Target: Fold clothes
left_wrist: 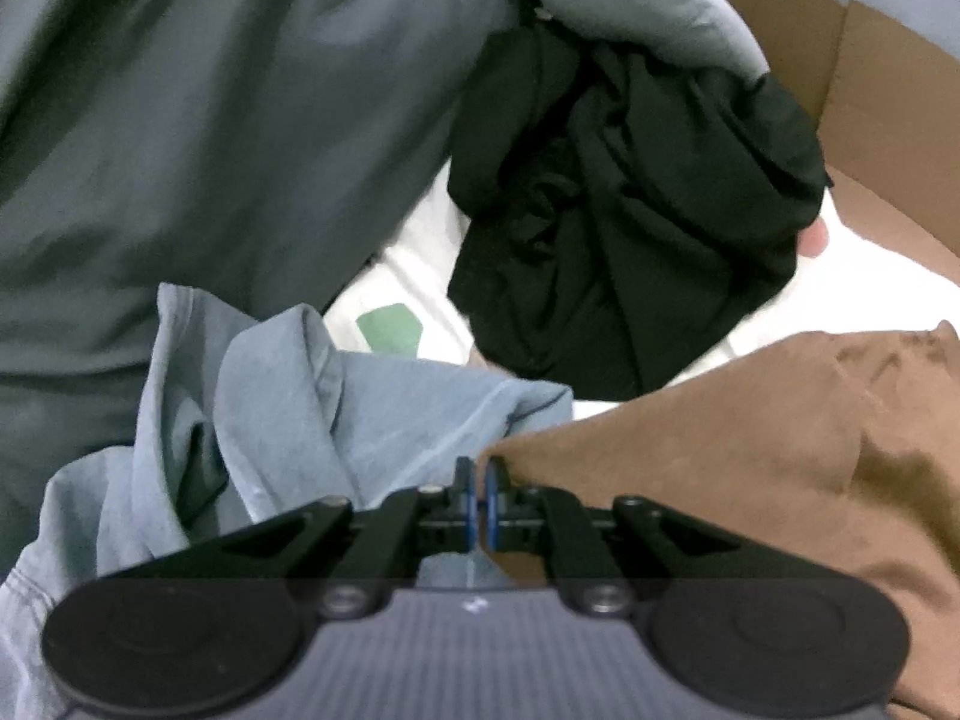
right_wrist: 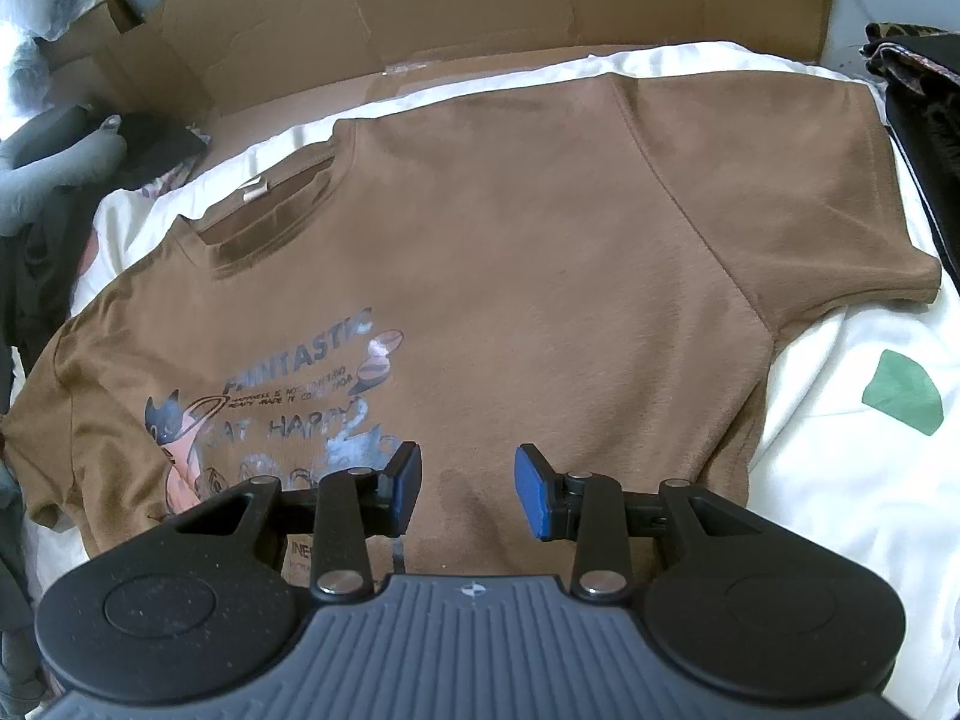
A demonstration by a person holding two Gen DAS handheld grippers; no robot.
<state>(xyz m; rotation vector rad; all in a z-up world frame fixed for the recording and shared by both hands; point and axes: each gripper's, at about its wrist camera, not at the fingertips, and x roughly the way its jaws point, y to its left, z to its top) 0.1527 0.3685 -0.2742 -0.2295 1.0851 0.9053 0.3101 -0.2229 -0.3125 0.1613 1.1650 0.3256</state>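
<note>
Nearest the left wrist camera, the left gripper (left_wrist: pixel 479 489) is seen with its blue pads drawn together on a pinch of the brown T-shirt (left_wrist: pixel 720 450) at the shirt's edge, a light blue garment (left_wrist: pixel 336 414) lying just beside the grip and a black garment (left_wrist: pixel 630 210) heaped beyond on the white sheet (left_wrist: pixel 420 264). Because so little cloth appears caught between the pads, the edge could slip free if it is pulled hard, and the blue garment, touching the fingertips, could be dragged along into the fold. The tool is pitched steeply downward toward the bed. From the right wrist camera, the right gripper (right_wrist: pixel 467 492) is shown partly spread and empty, its pads hovering over the lower front of the brown T-shirt (right_wrist: pixel 540 240), which is laid out face up on the white sheet (right_wrist: pixel 840 480) with cardboard (right_wrist: pixel 480 12) behind. It, too, is angled steeply down; with nothing pinned on this side, the shirt could be shifted or wrinkled as the other edge is carried across.
</note>
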